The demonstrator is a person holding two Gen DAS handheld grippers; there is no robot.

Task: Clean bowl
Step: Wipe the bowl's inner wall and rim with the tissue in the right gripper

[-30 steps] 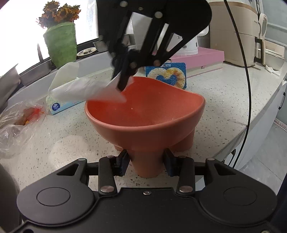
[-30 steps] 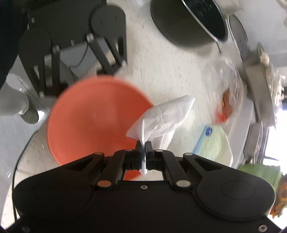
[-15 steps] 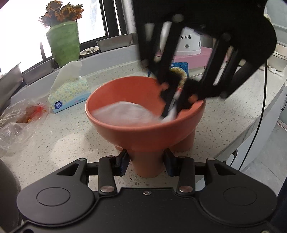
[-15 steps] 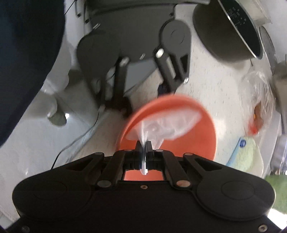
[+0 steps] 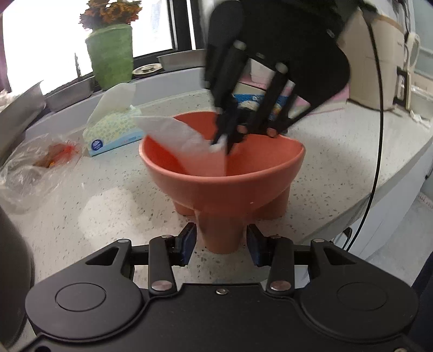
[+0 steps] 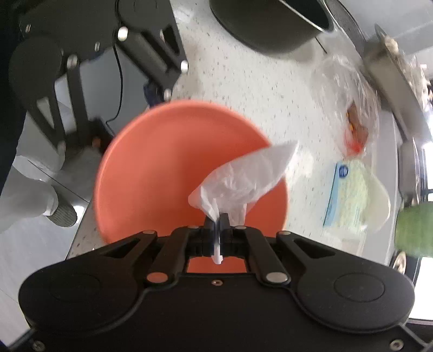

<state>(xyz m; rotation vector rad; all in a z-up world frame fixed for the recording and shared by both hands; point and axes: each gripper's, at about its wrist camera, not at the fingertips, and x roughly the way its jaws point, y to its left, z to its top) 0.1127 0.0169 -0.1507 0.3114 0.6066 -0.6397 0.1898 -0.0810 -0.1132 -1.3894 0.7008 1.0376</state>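
An orange footed bowl (image 5: pixel 243 184) stands on the speckled counter. My left gripper (image 5: pixel 220 241) is shut on the bowl's front leg (image 5: pixel 220 232), one pad on each side. My right gripper (image 6: pixel 216 224) is shut on a white tissue (image 6: pixel 243 178) and holds it inside the bowl (image 6: pixel 162 168), over its far-left side. In the left wrist view the right gripper (image 5: pixel 224 140) comes down from above with the tissue (image 5: pixel 184 140) spread across the bowl's inner wall and left rim.
A tissue box (image 5: pixel 113 130), a clear plastic bag with orange scraps (image 5: pixel 35 168) and a green vase (image 5: pixel 111 54) sit to the left. A dark pot (image 6: pixel 270 21) stands near. The counter edge (image 5: pixel 379 195) runs on the right.
The right gripper swept the tissue down into the bowl toward its right side, then back toward the left rim. The left gripper kept hold of the leg.
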